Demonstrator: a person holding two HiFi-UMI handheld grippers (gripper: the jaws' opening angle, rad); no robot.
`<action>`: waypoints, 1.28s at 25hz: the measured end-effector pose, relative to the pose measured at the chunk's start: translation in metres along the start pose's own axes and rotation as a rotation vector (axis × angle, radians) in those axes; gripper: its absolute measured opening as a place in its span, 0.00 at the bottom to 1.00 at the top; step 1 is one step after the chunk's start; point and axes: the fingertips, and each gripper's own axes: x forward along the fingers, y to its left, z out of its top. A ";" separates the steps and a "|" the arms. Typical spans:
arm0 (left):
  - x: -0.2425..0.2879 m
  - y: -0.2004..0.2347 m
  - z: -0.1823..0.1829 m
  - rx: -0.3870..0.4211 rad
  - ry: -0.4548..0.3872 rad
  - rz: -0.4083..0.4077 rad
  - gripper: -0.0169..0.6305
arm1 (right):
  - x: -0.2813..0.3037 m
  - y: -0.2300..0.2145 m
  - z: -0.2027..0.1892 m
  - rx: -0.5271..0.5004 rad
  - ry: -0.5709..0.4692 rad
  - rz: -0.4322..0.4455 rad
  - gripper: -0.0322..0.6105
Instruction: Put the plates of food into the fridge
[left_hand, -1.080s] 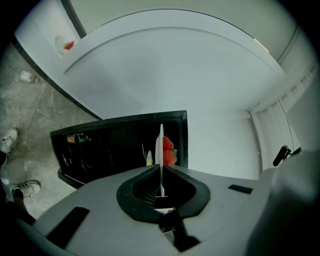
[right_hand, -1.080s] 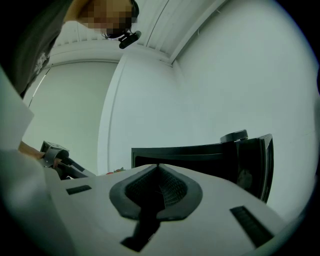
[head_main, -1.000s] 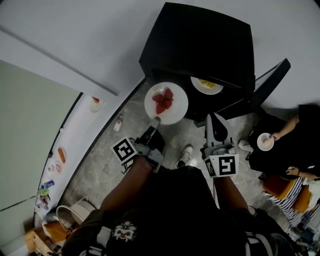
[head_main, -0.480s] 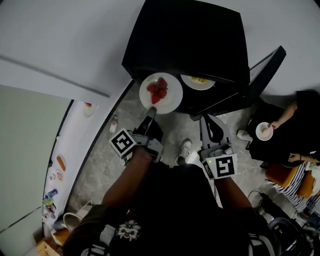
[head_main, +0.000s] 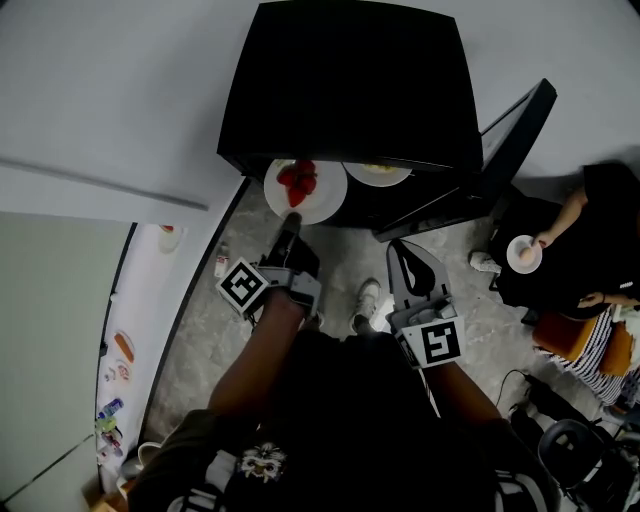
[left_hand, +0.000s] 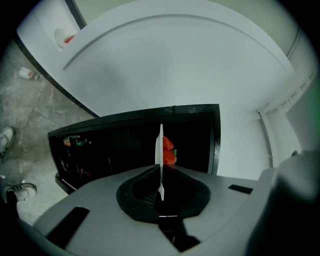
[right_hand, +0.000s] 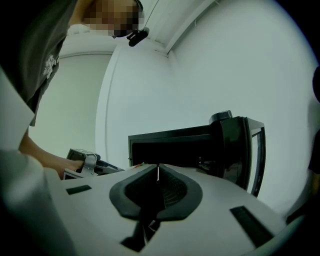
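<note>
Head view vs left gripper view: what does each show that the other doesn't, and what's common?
Head view only: a second plate with yellow food just inside the fridge, the right gripper, shut and empty, and a seated person holding a bowl. Left gripper view only: the strawberry plate seen edge-on, its rim clamped between the jaws of the left gripper. Both: the black fridge, the strawberry plate at its opening, and the strawberries.
</note>
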 end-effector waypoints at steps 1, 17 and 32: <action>0.002 0.002 0.000 -0.001 -0.003 0.003 0.08 | 0.001 -0.001 0.000 -0.002 0.009 -0.003 0.09; 0.018 0.014 0.006 0.025 -0.052 0.016 0.07 | 0.001 -0.006 -0.008 0.021 0.020 -0.004 0.09; 0.052 0.018 0.022 0.021 -0.085 0.024 0.07 | 0.000 -0.020 -0.014 0.006 0.064 -0.054 0.09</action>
